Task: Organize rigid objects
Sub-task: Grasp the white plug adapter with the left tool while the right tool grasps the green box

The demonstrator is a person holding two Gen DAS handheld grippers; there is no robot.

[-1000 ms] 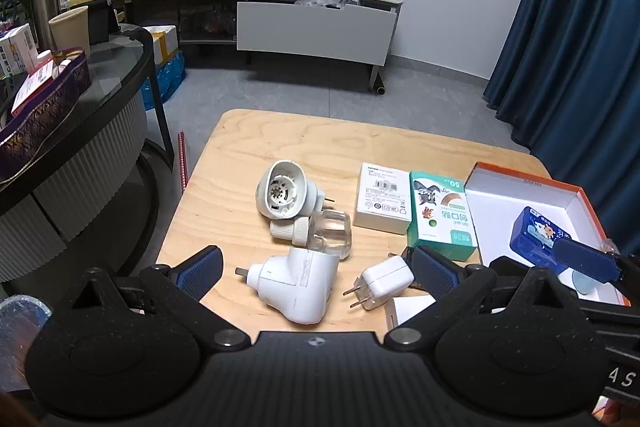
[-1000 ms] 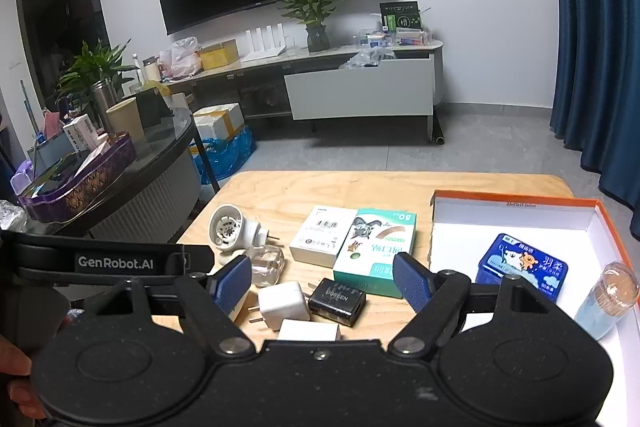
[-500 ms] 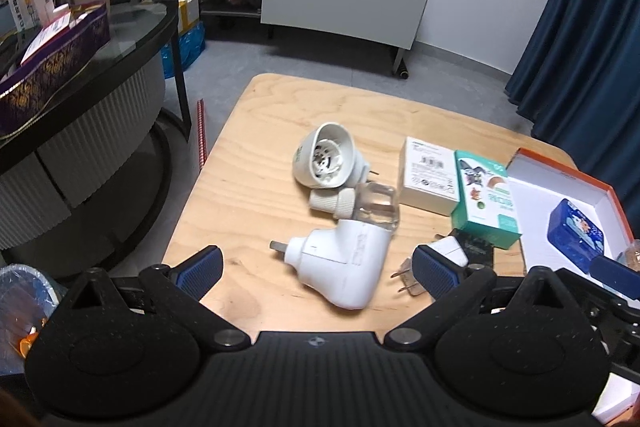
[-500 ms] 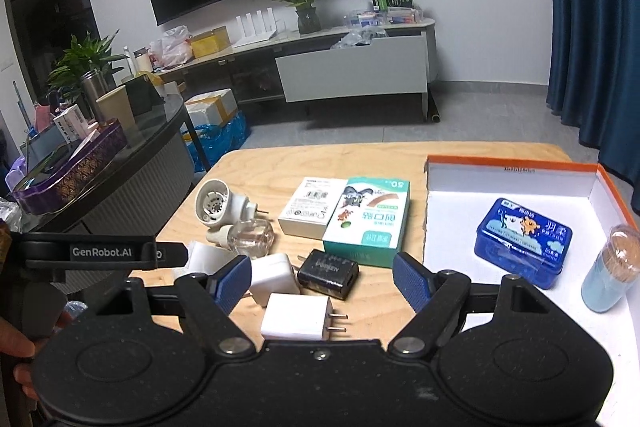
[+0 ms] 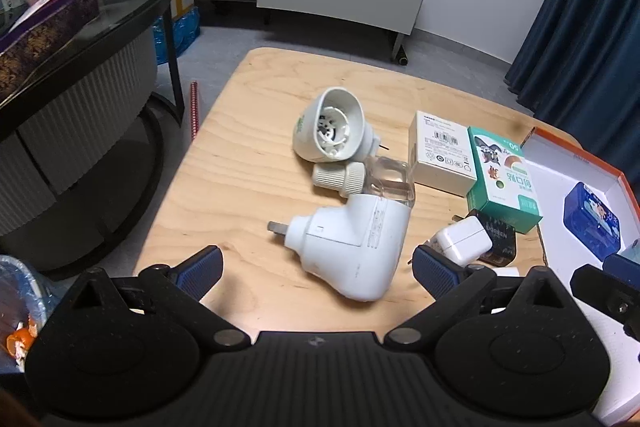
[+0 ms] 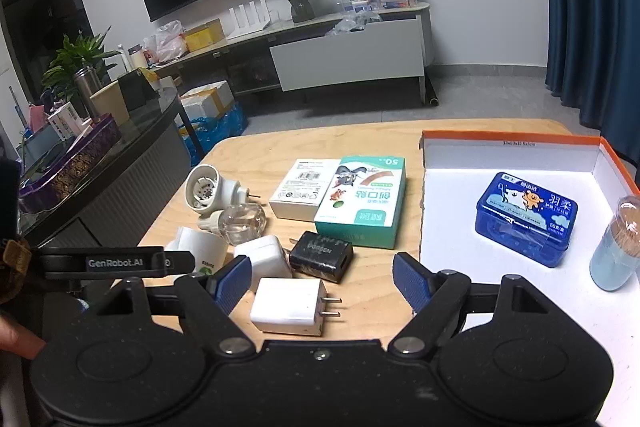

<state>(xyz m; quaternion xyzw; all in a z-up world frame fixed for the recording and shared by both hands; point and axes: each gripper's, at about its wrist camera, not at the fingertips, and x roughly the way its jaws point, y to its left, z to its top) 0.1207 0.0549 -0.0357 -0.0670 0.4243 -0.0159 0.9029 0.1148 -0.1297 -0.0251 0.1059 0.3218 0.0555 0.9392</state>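
Note:
My left gripper [image 5: 318,267] stands open just above the wooden table [image 5: 248,147], and a large white plug-in unit [image 5: 352,247] lies between its blue pads without touching them. Behind it are a small clear bottle [image 5: 372,181] and a round white plug-in [image 5: 330,135]. My right gripper [image 6: 322,277] is open over a white charger [image 6: 290,307]; a black charger [image 6: 322,255] and another white charger [image 6: 264,255] lie just beyond. An orange-rimmed white box [image 6: 516,139] on the right holds a blue tin [image 6: 524,217] and a toothpick jar [image 6: 618,243].
A white carton [image 6: 302,187] and a green plaster box [image 6: 362,201] lie mid-table. A dark round side table [image 5: 80,67] with a purple tray stands left of the wooden table. A TV cabinet runs along the far wall; blue curtains hang at right.
Both grippers have sunk toward the table. The left one closed in on the large white plug-in, which now sits between its fingers. The right one came down over the chargers. Jaws unchanged.

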